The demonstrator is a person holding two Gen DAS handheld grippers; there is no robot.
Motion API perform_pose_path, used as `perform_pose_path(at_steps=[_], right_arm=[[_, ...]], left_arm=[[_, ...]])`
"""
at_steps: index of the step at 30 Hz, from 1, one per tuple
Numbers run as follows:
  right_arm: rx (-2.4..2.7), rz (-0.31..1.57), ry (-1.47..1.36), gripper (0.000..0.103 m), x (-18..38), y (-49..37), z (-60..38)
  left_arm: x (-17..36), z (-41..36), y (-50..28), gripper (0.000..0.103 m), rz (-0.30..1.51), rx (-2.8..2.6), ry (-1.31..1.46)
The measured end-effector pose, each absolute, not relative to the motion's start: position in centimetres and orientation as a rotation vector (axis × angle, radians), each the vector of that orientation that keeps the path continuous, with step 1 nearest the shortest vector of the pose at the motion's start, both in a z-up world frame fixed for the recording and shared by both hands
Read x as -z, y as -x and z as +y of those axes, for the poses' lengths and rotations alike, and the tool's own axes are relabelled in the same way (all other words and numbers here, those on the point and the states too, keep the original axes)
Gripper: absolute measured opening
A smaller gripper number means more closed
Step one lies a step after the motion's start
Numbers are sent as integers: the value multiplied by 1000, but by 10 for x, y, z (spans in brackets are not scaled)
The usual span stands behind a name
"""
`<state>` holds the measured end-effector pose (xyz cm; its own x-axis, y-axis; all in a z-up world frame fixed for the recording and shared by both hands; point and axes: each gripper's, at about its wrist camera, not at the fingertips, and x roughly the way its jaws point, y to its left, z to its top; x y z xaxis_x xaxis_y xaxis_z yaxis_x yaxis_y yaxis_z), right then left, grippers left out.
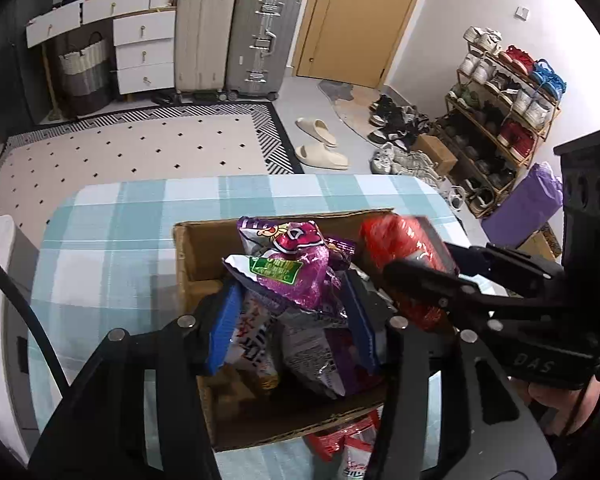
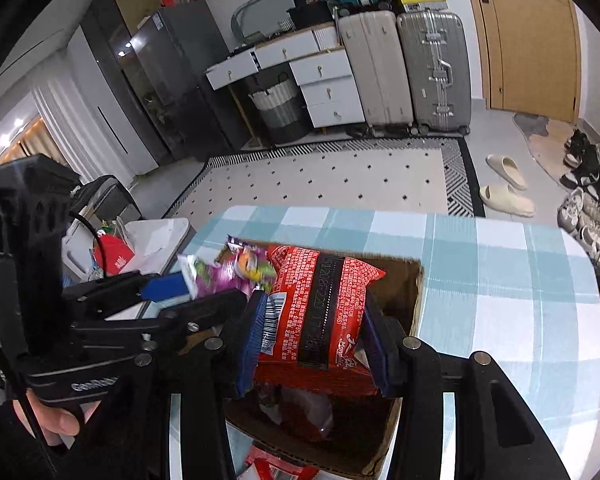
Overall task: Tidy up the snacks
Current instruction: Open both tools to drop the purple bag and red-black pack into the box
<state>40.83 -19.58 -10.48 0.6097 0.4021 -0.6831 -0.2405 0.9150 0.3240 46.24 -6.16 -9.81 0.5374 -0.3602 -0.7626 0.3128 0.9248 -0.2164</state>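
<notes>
Low at frame centre, over the box (image 1: pixel 188 240) on the plaid table (image 1: pixel 112 220): left gripper (image 1: pixel 296 320) spread, purple bag (image 1: pixel 300 276) loose between its pads, probably let go to drop in. Right gripper (image 2: pixel 312 336) pinching red packet (image 2: pixel 320 300) over the box, likely bound there too.

We find the cardboard box (image 1: pixel 188 248) crowded: snack packets (image 1: pixel 300 280) pile above its rim, and both claws hang over it side by side, the right claw (image 2: pixel 312 340) clamped on a red packet (image 2: pixel 320 300). Open checked desk (image 1: pixel 112 240) lies beyond and to the left of the box.
</notes>
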Motion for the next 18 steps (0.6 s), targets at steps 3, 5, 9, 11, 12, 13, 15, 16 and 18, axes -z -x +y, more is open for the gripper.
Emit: perform_pose_path(at_steps=[3,5,9,11,12,13,15,16,18], right_arm=[[-374,869,-214,49,113,-412,-196],[-378,873,-218,55,116,-413,-195],[-372,851,-222,56,112,-410,-195],[-377,838,-231,60,108,-408,-196],[-375,831,-234,62,106,-406,-196],[-373,825,-235,62,105,-405,-197],[-376,817,-235,63,101,-401,-197],[-372,814,-231,63,99,-400,-198],[-362,800,-226,63,95,-396,-200]], left_arm=[[95,-57,-459,56,905,400,55],[90,-57,-455,63,899,399,42],[79,-58,-444,69,861,391,-7],[74,-57,-439,72,856,392,-23],[69,-57,-433,72,854,392,-25],[68,-56,-431,72,854,392,-29],[64,-54,-426,72,853,388,-36],[62,-52,-424,72,849,383,-34],[56,-45,-418,72,841,385,-19]])
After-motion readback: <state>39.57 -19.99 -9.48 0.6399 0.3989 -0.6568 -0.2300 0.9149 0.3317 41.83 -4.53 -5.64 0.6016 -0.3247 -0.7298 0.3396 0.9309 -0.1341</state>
